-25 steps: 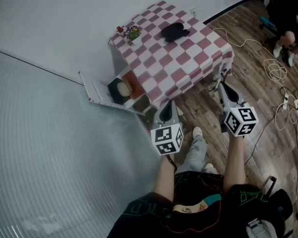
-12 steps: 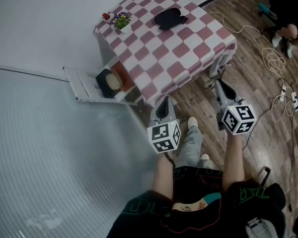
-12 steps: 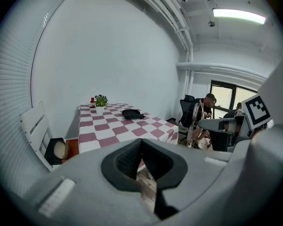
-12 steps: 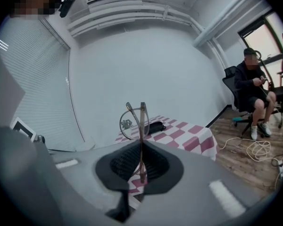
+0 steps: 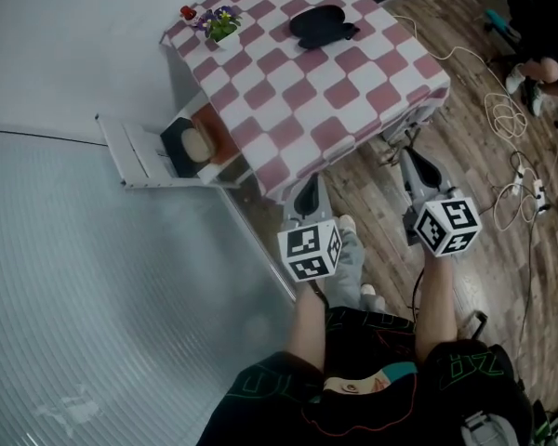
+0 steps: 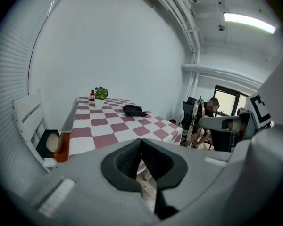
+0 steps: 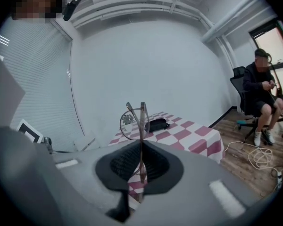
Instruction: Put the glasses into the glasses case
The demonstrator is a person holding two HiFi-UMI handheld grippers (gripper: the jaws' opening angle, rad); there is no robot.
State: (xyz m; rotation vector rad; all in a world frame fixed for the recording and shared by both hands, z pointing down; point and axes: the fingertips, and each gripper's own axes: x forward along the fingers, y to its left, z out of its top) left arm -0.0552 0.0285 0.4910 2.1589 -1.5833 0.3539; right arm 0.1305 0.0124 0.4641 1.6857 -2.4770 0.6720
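Note:
The black glasses case [image 5: 321,26] lies shut on the far part of the red-and-white checked table [image 5: 288,119]; it also shows in the left gripper view [image 6: 133,110] and the right gripper view [image 7: 156,124]. My right gripper [image 7: 141,147] is shut on thin-framed glasses [image 7: 133,119], which stand upright between its jaws. In the head view that gripper [image 5: 416,170] hangs over the floor just off the table's near corner. My left gripper [image 5: 307,198] is beside it at the table's near edge, jaws shut together [image 6: 141,147] with nothing in them.
A small potted plant [image 5: 224,26] and a red object [image 5: 187,13] stand at the table's far corner. A white chair [image 5: 153,151] with a cushion is at the table's left. Cables [image 5: 502,110] lie on the wooden floor at the right, near a seated person [image 7: 260,93].
The table has grown larger and nearer in the head view as the person steps toward it. Both grippers keep the same pose, the right still holding the glasses.

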